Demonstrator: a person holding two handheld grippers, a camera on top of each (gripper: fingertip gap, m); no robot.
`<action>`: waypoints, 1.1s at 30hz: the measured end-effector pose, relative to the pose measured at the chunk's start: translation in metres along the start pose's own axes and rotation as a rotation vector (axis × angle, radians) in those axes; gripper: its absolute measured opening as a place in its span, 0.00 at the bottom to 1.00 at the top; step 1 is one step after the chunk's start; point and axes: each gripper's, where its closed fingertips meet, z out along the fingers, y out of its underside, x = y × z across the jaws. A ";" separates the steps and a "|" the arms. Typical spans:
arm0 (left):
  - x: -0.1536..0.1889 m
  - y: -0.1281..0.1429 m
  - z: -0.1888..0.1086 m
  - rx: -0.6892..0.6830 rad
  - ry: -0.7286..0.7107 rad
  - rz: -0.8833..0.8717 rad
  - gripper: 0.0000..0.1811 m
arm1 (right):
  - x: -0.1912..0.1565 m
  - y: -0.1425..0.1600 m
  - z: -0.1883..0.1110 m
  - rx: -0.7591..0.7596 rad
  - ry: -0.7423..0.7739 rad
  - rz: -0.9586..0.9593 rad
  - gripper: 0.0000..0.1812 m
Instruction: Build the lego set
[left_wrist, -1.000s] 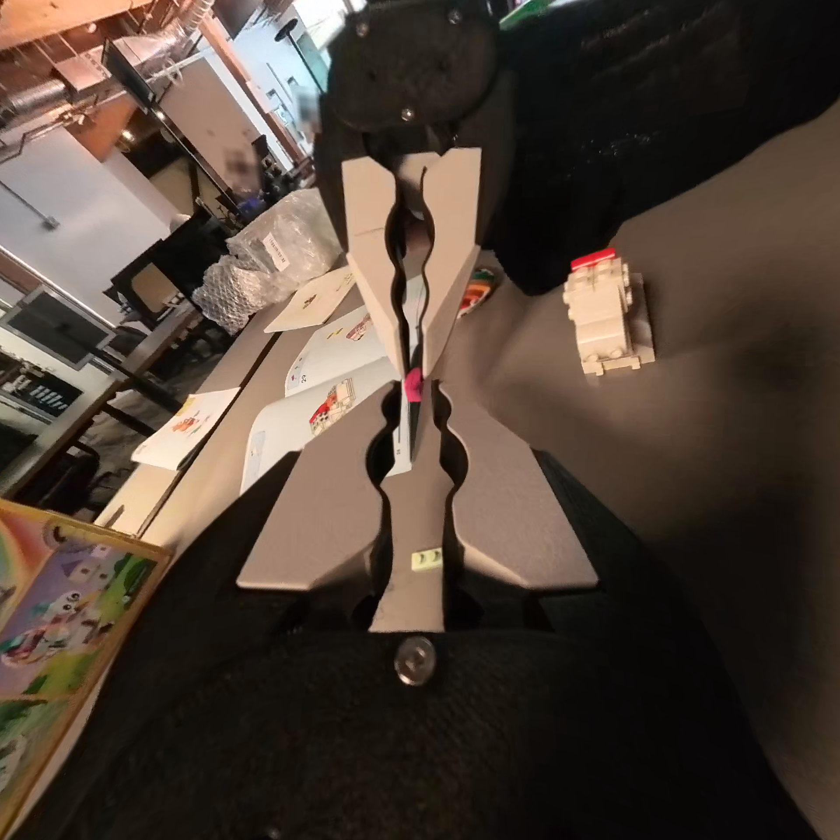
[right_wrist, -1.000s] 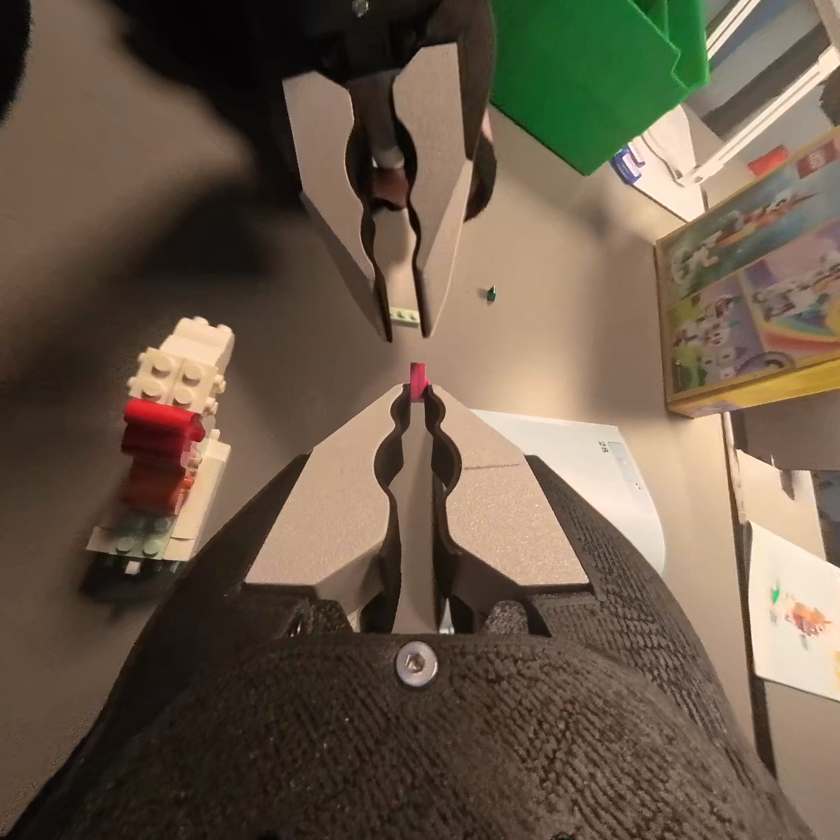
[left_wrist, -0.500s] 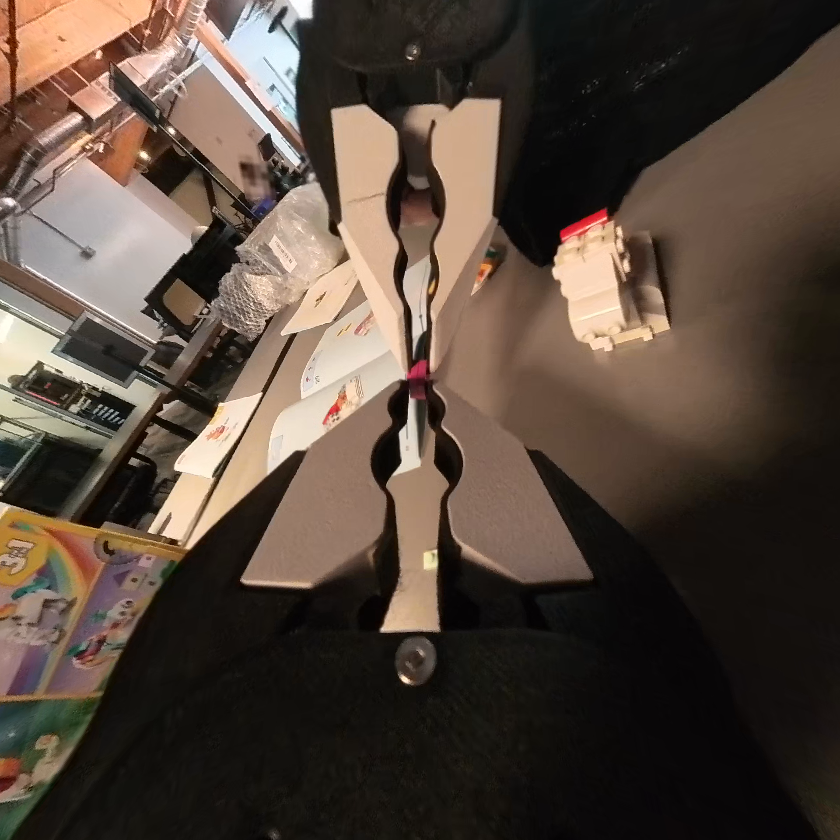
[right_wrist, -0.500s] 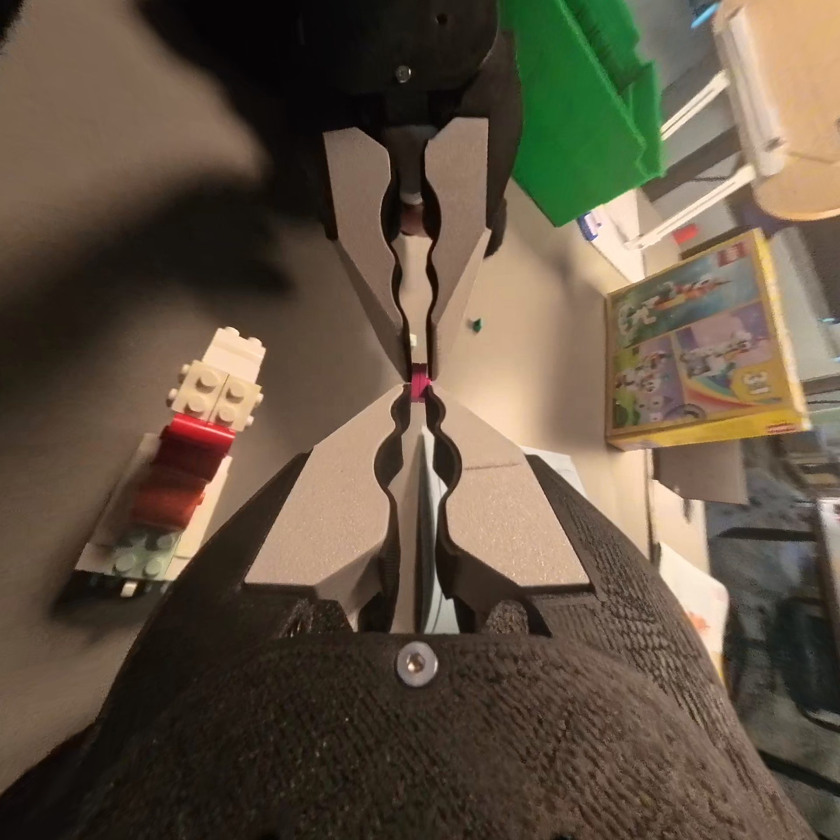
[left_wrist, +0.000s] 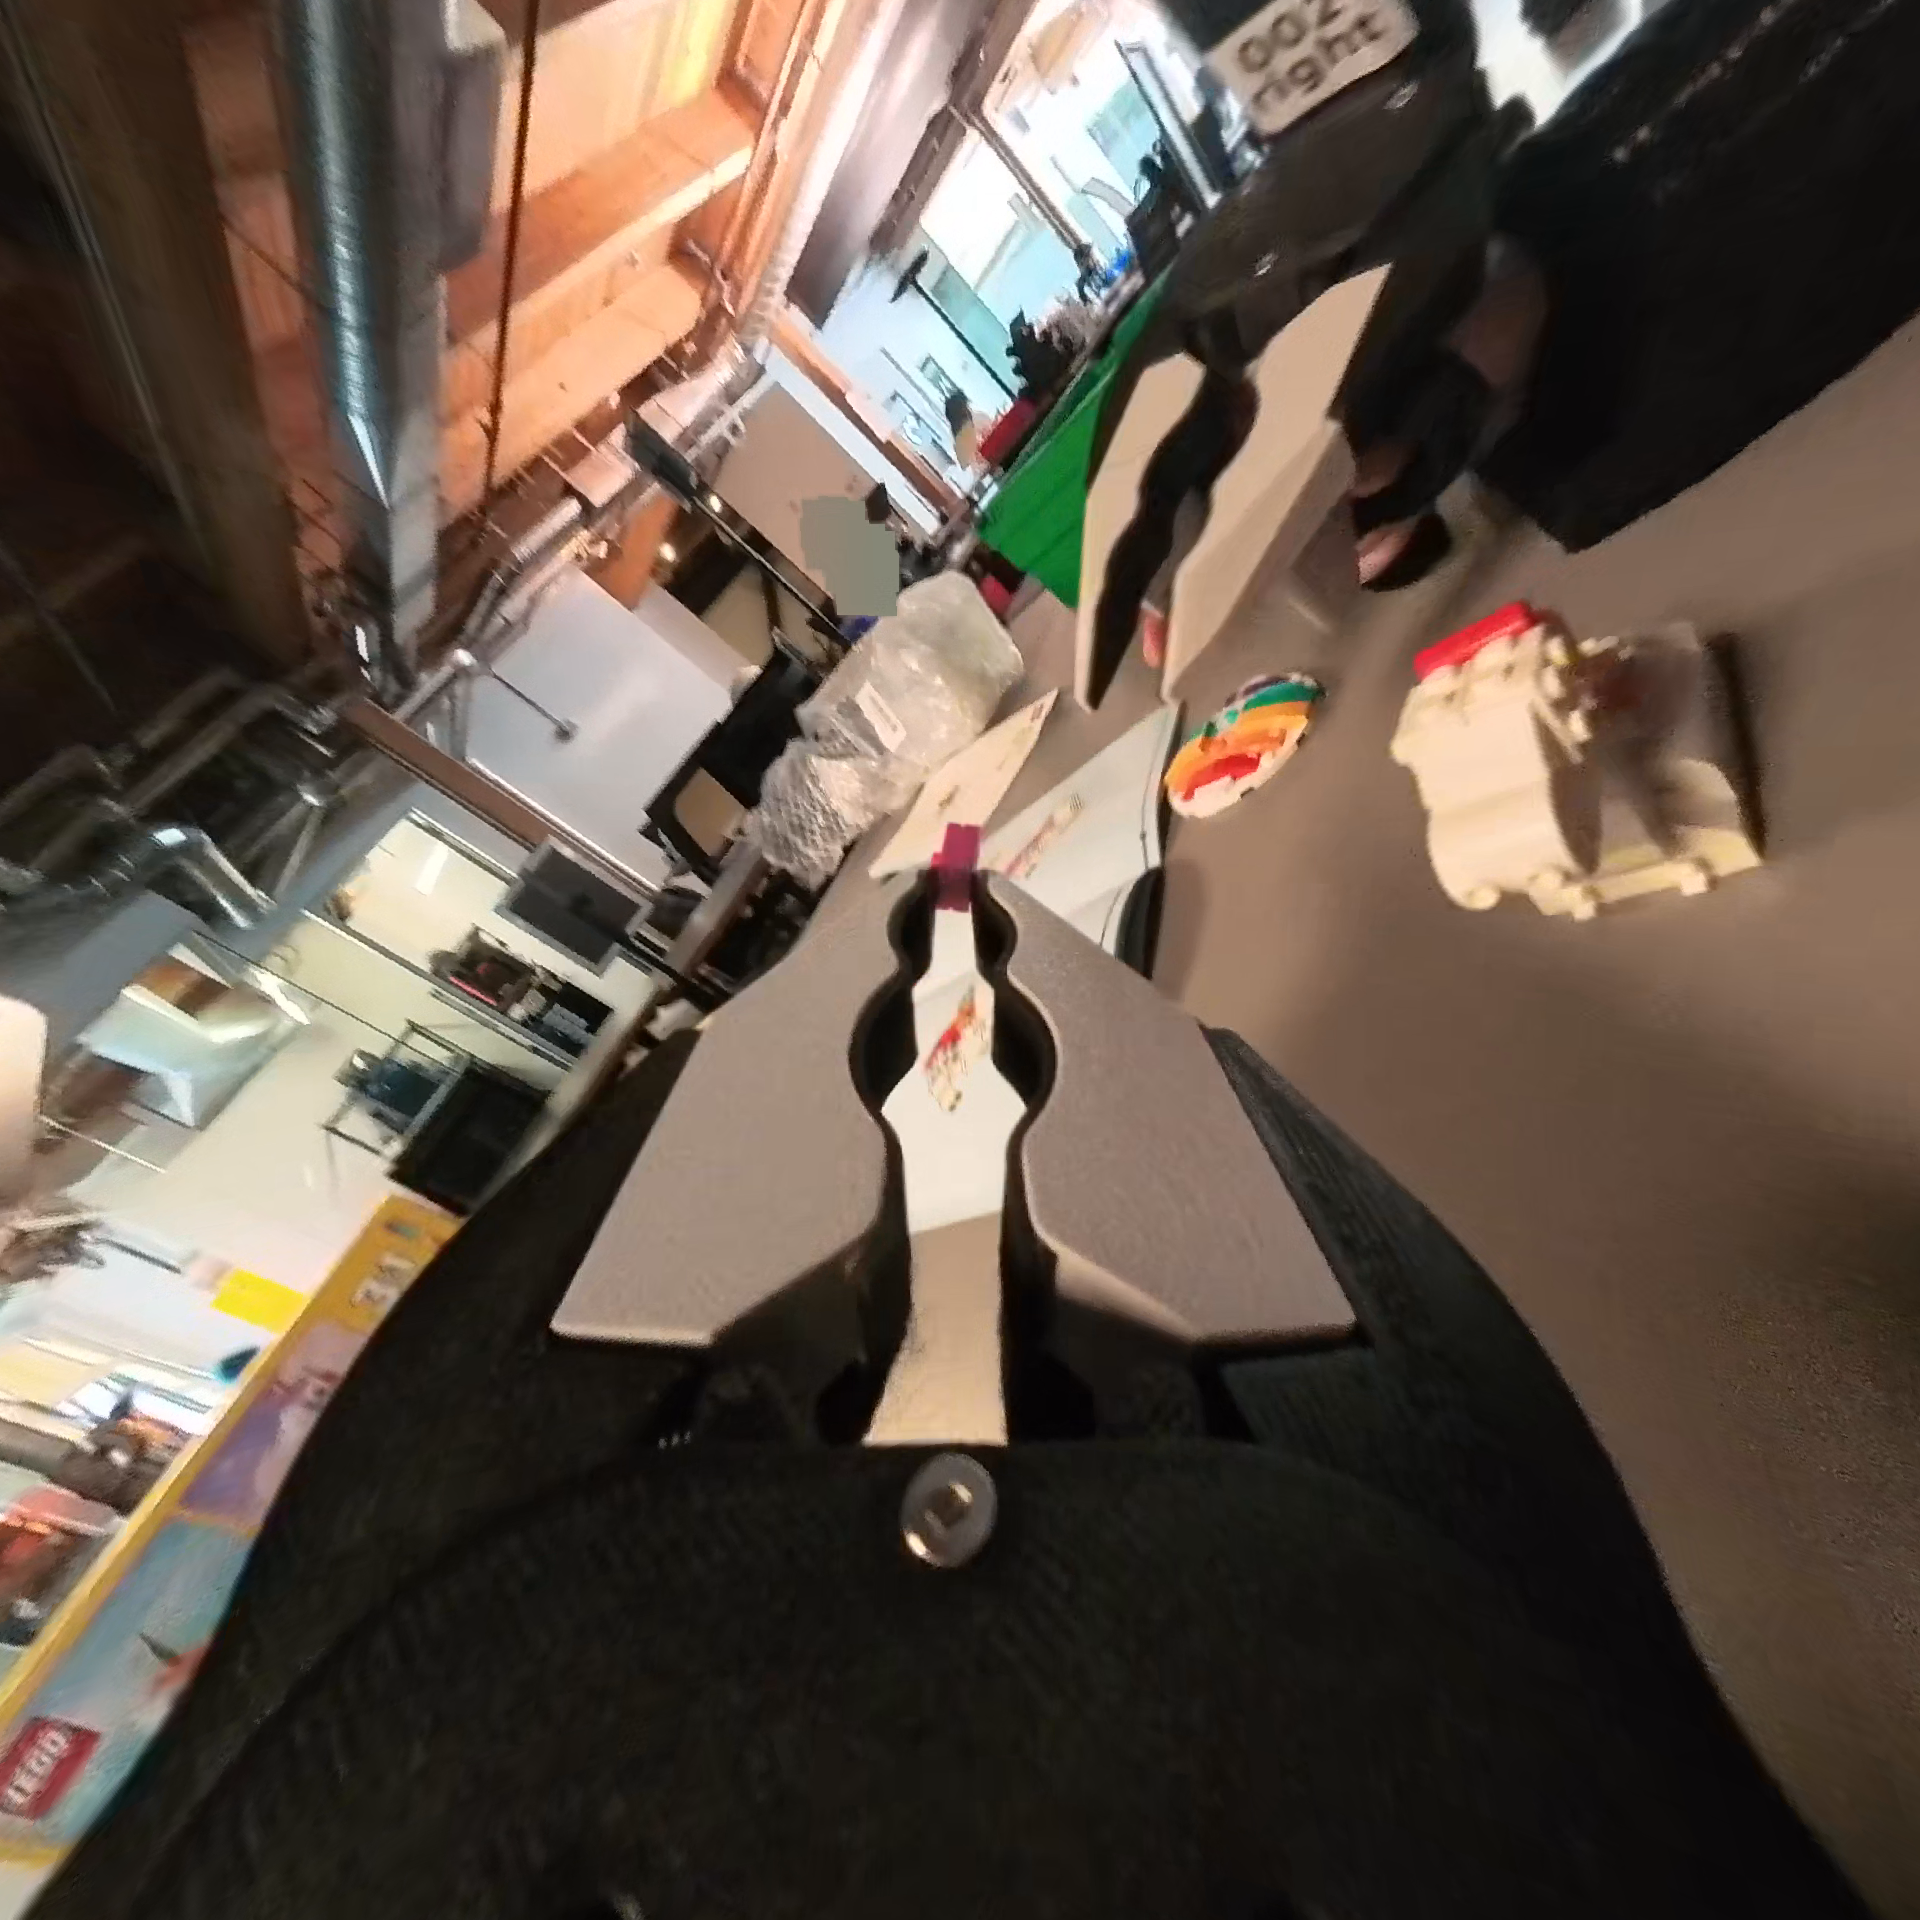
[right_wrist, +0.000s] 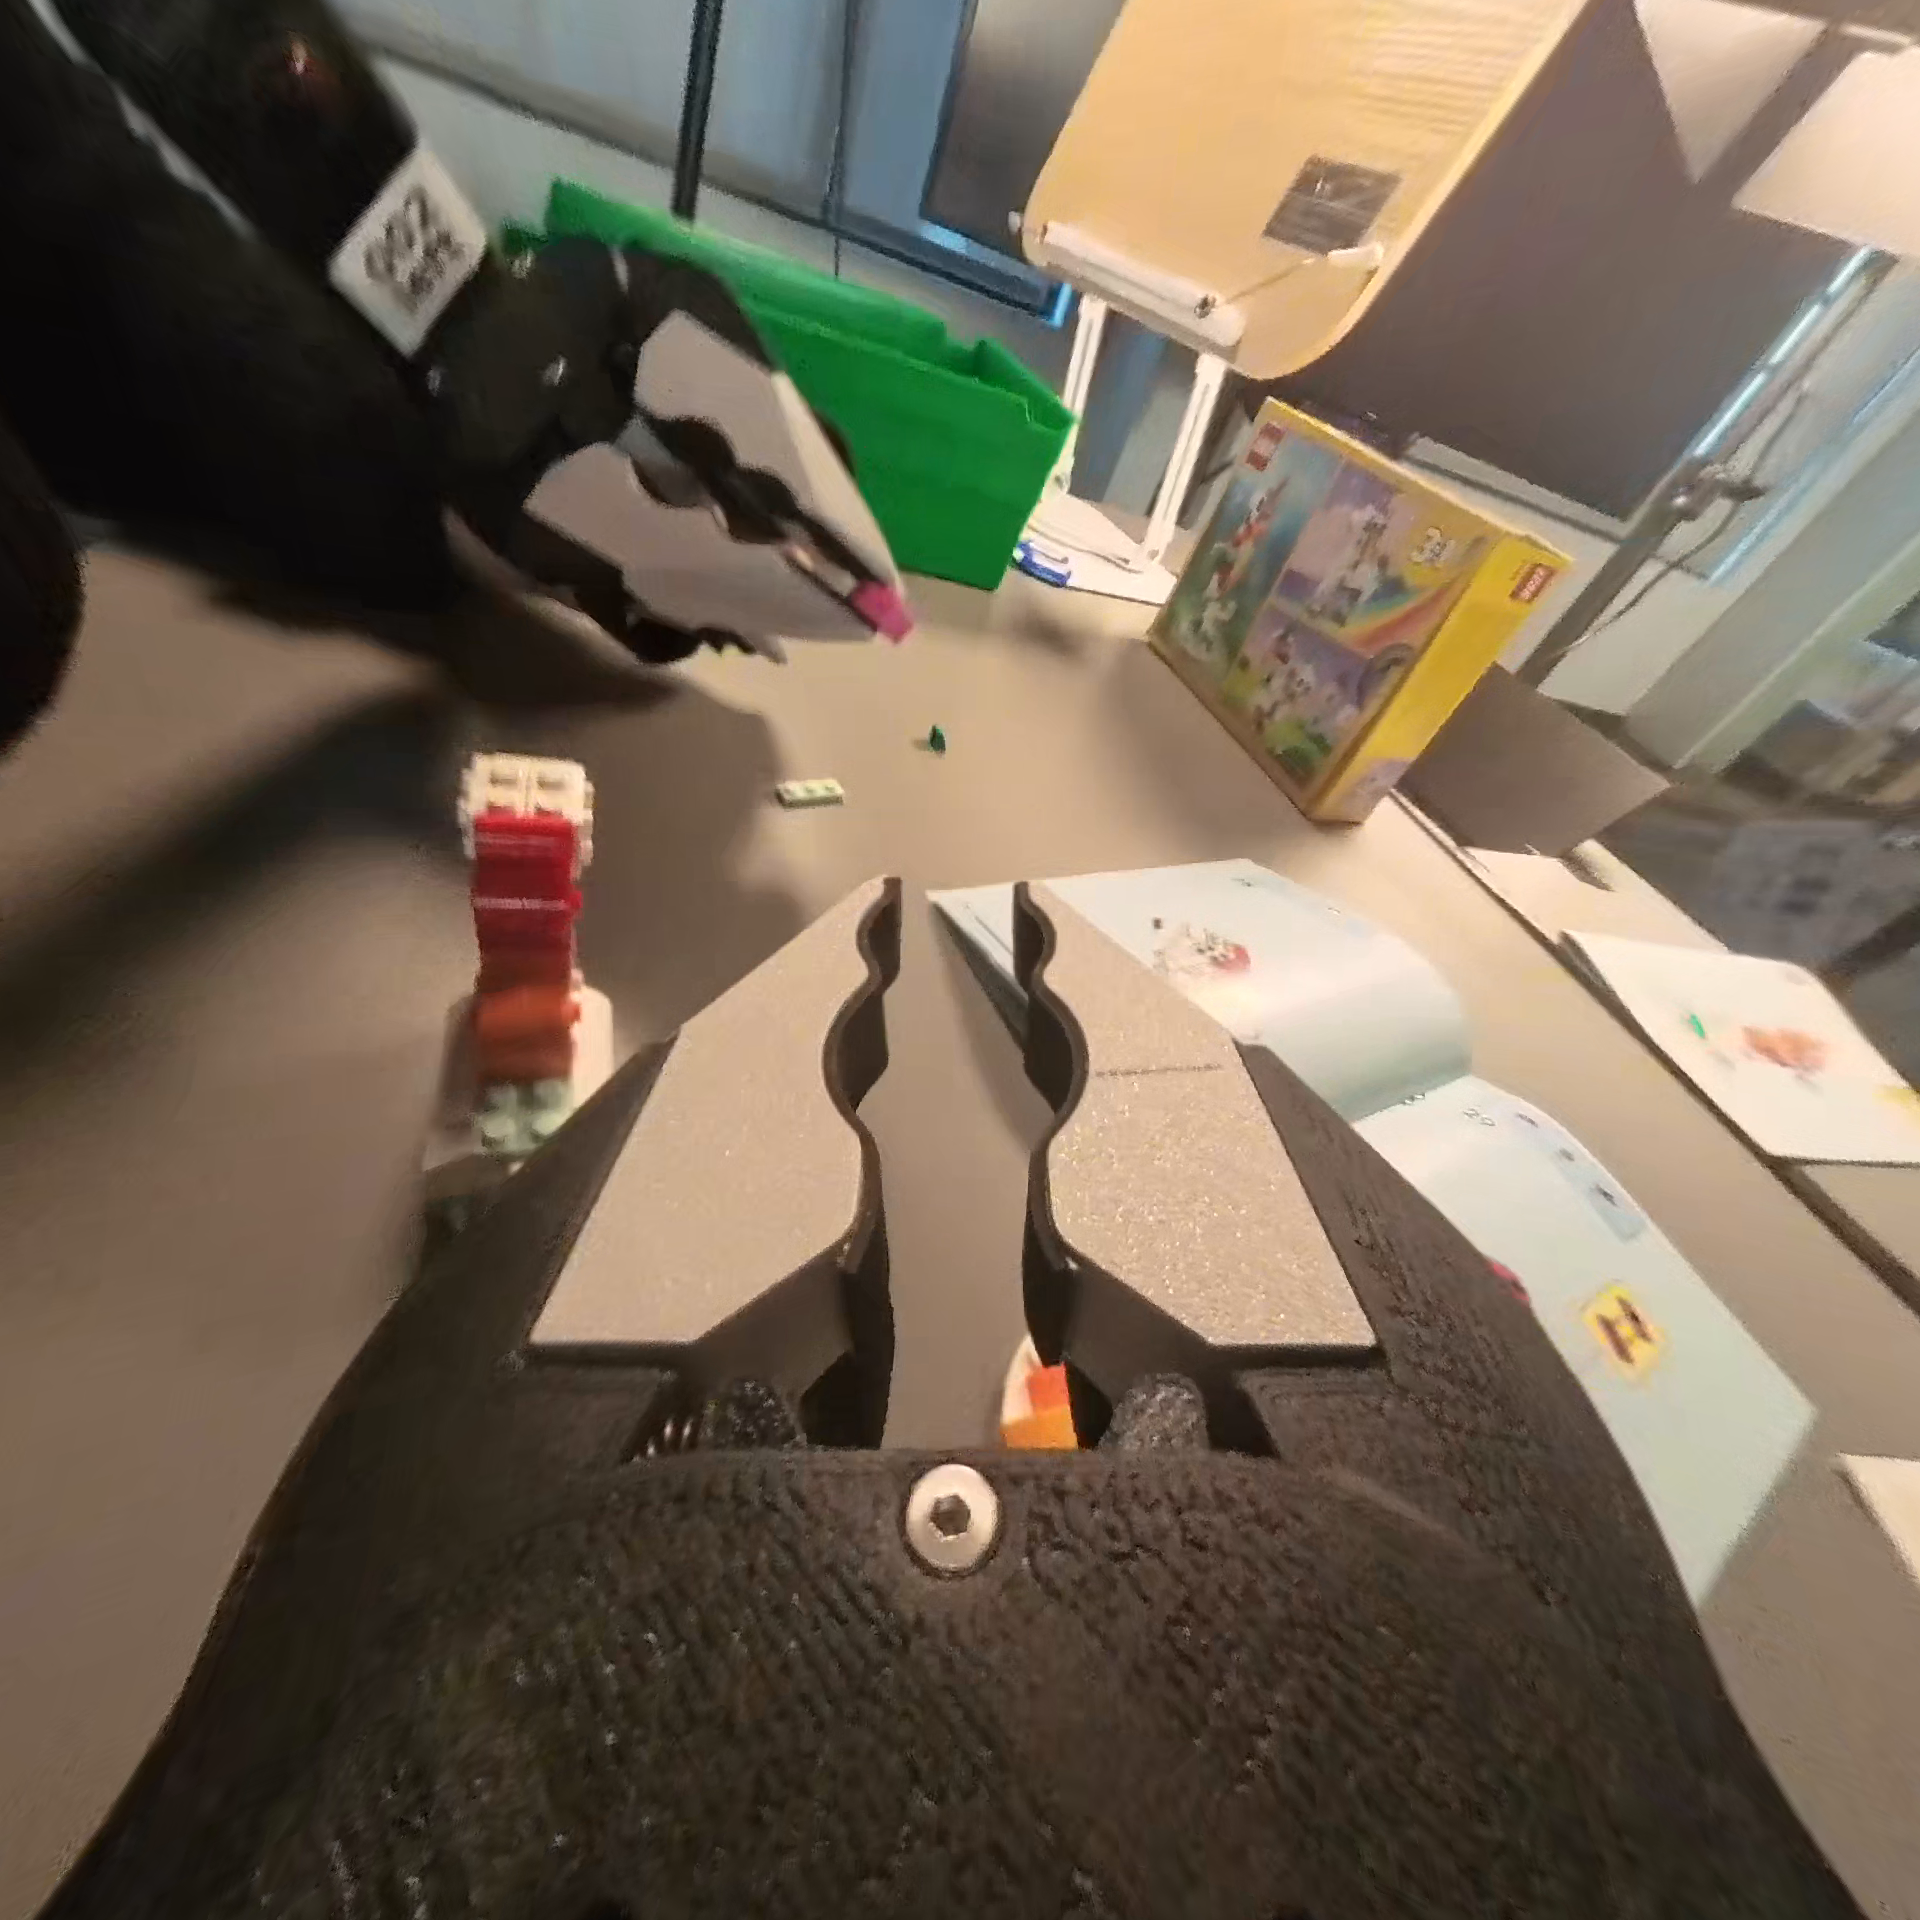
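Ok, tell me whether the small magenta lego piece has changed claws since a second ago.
Yes. The small magenta lego piece now sits pinched in the left claw; the right claw is open and empty, pulled back over the grey table.

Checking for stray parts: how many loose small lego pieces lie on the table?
2: a pale green flat plate and a tiny dark green piece, both beyond the white-and-red lego build. Others may be hidden.

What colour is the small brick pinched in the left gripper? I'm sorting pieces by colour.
Magenta pink. The small brick shows best in the left wrist view, at the left gripper tips.
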 end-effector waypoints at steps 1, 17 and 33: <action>0.002 -0.005 0.000 0.016 -0.013 0.036 0.03 | 0.000 -0.005 0.000 0.014 -0.015 0.039 0.11; 0.023 -0.040 -0.004 0.161 0.028 0.214 0.03 | -0.043 -0.044 0.009 0.031 -0.356 0.540 0.11; 0.043 -0.049 0.002 0.145 0.118 0.177 0.03 | -0.053 -0.039 0.016 -0.018 -0.365 0.494 0.04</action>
